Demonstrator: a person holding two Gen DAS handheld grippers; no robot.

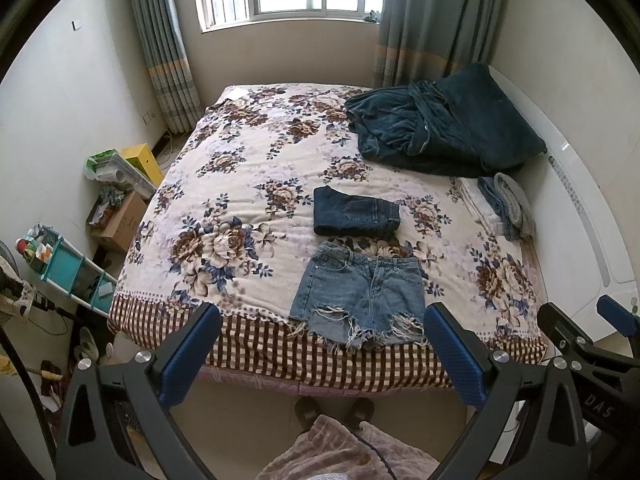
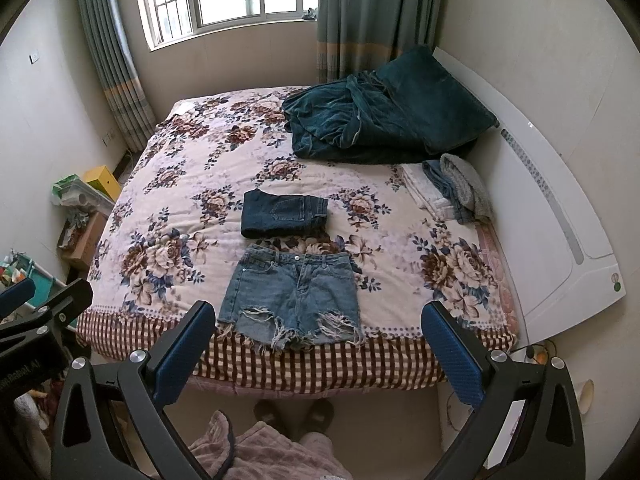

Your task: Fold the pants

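Light blue denim shorts [image 1: 358, 294] with frayed, torn hems lie flat and unfolded at the near edge of the bed, waistband away from me; they also show in the right wrist view [image 2: 292, 300]. A dark blue folded pair of pants [image 1: 356, 216] lies just behind them, also in the right wrist view [image 2: 284, 216]. My left gripper [image 1: 322, 328] is open and empty, held above the bed's near edge in front of the shorts. My right gripper [image 2: 318, 326] is open and empty at the same height, and it shows at the right of the left wrist view [image 1: 576, 316].
The bed has a floral cover [image 1: 240, 184] with a checked border. A dark green blanket [image 1: 440, 128] is heaped at the far right. Folded towels and clothes [image 1: 504, 208] lie by the white headboard [image 1: 580, 216]. Boxes and a teal shelf [image 1: 72, 268] stand left of the bed.
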